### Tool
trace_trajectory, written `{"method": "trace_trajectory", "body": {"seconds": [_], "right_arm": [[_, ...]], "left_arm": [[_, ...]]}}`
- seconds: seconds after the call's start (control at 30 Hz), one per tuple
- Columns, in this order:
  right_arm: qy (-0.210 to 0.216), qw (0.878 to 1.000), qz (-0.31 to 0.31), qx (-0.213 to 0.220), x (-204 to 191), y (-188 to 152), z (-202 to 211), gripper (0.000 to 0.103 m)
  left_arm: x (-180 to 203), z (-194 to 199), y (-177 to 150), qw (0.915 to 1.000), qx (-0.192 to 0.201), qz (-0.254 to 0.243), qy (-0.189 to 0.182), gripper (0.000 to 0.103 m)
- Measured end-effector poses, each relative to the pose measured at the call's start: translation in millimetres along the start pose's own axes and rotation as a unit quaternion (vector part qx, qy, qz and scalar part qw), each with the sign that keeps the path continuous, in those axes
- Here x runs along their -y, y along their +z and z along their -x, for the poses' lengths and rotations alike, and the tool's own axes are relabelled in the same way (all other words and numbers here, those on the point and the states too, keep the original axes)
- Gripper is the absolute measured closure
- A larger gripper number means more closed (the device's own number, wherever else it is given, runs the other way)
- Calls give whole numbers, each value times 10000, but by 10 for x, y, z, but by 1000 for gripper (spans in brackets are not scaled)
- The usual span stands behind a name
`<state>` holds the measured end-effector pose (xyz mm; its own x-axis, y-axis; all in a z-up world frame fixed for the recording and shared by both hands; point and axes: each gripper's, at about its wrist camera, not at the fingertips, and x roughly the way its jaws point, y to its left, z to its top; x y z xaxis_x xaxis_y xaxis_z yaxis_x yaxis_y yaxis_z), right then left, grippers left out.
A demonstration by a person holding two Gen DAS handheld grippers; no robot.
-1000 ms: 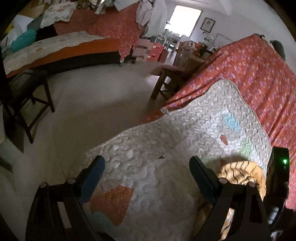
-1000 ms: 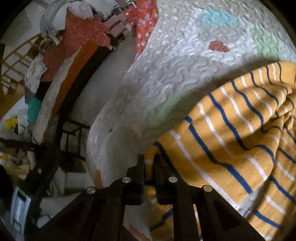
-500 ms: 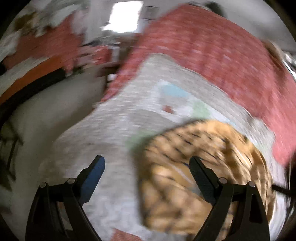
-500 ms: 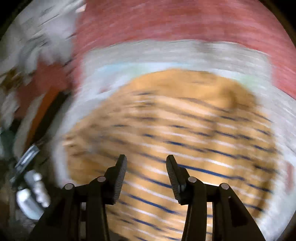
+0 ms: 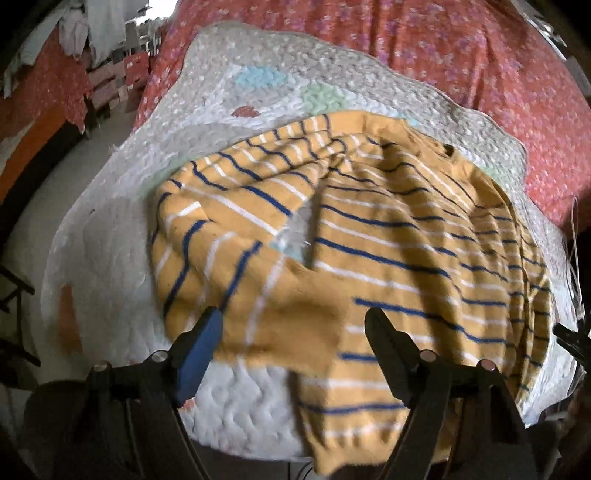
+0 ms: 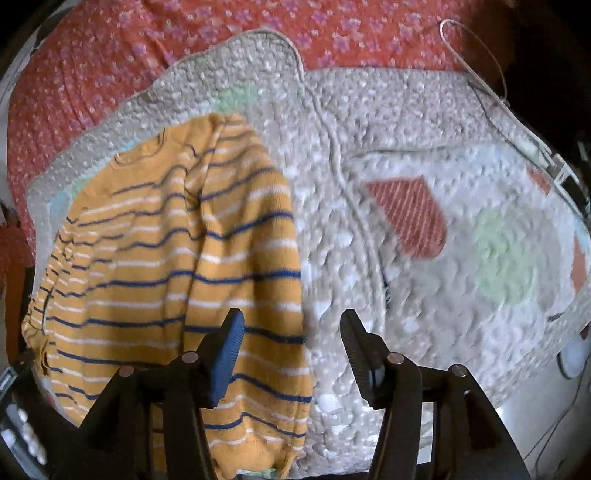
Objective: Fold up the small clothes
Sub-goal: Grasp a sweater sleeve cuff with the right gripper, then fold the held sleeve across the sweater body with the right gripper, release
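Note:
A small mustard-yellow sweater (image 5: 362,240) with navy and white stripes lies rumpled on a white quilted mat (image 5: 110,236). A sleeve is folded across its left side. My left gripper (image 5: 291,325) is open and empty, just above the sweater's near hem. In the right wrist view the sweater (image 6: 177,258) lies at the left on the quilted mat (image 6: 369,122). My right gripper (image 6: 291,328) is open and empty over the sweater's right edge and hem.
The mat lies on a red flowered bedspread (image 5: 461,55). A white cable (image 6: 476,74) runs along the mat's far right. The floor and a dark chair (image 5: 11,295) are to the left of the bed, with piled clothes (image 5: 92,26) beyond.
My right gripper has let go of the sweater and opened. The sweater now lies spread on the mat. Both grippers have swung to look down on it.

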<state>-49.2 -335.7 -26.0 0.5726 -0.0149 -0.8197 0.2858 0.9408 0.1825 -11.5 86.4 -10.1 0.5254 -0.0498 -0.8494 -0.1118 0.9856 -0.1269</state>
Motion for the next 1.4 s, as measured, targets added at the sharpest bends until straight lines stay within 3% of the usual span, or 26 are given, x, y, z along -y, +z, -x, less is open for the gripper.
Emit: {"method": "trace_trajectory", "body": {"seconds": [0.07, 0.17, 0.27, 0.33, 0.37, 0.4, 0.47, 0.57, 0.63, 0.73, 0.87, 0.97, 1.07, 1.13, 1.2, 1.27, 1.3, 1.37, 1.4], "right_arm": [[232, 9991, 271, 221, -171, -116, 38, 44], [629, 9952, 721, 185, -413, -263, -12, 44], [487, 9937, 1004, -56, -577, -386, -195, 49], [582, 9920, 1030, -440, -591, -466, -381, 50], [666, 9910, 1016, -560, -581, -503, -441, 53], [628, 9911, 1024, -576, -570, -528, -466, 71], [683, 9931, 795, -534, -453, -512, -406, 92], [937, 9947, 254, -331, -184, -391, -182, 94], [829, 9965, 52, -51, 17, -274, 15, 96], [227, 9988, -265, 335, 470, -1, 213, 97], [-376, 9951, -763, 504, 1005, 244, 352, 97], [-1245, 9868, -863, 578, 1337, 361, 343, 96], [-1354, 9788, -1472, 449, 1548, 431, 334, 92], [-1103, 9796, -1572, 596, 1446, 361, 458, 90], [-518, 9862, -1455, 599, 1196, 300, 505, 79], [89, 9915, -1203, 478, 896, 195, 457, 49], [467, 9935, -1000, 278, 697, 86, 393, 43], [1087, 9915, -667, -253, 326, -165, 179, 43], [1184, 9905, -553, -428, 204, -254, 90, 43]], "left_arm": [[106, 85, -14, 9999, 61, -130, 66, 24], [241, 179, -75, 9997, 52, -217, 76, 24], [406, 150, -116, 9992, -79, -368, 108, 24], [487, 134, -148, 9987, -156, -479, 97, 24], [512, 140, -162, 9984, -167, -526, 90, 24], [541, 155, -182, 9981, -167, -584, 93, 24], [565, 172, -201, 9978, -161, -633, 97, 24], [554, 183, -210, 9982, -152, -577, 114, 24], [497, 182, -197, 9988, -169, -451, 115, 24], [385, 154, -161, 9994, -239, -239, 64, 24], [267, 113, -136, 9995, -313, -54, 41, 24], [223, 92, -136, 9994, -323, -14, 86, 24], [186, 39, -129, 9991, -408, 52, 68, 24], [155, 1, -132, 9988, -478, 99, 57, 24], [122, -64, -149, 9981, -592, 149, 22, 24], [95, -134, -179, 9970, -735, 237, -112, 24], [74, -195, -201, 9955, -863, 307, -236, 24], [64, -281, -247, 9931, -1034, 385, -389, 24], [60, -339, -286, 9911, -1153, 414, -515, 24]]}}
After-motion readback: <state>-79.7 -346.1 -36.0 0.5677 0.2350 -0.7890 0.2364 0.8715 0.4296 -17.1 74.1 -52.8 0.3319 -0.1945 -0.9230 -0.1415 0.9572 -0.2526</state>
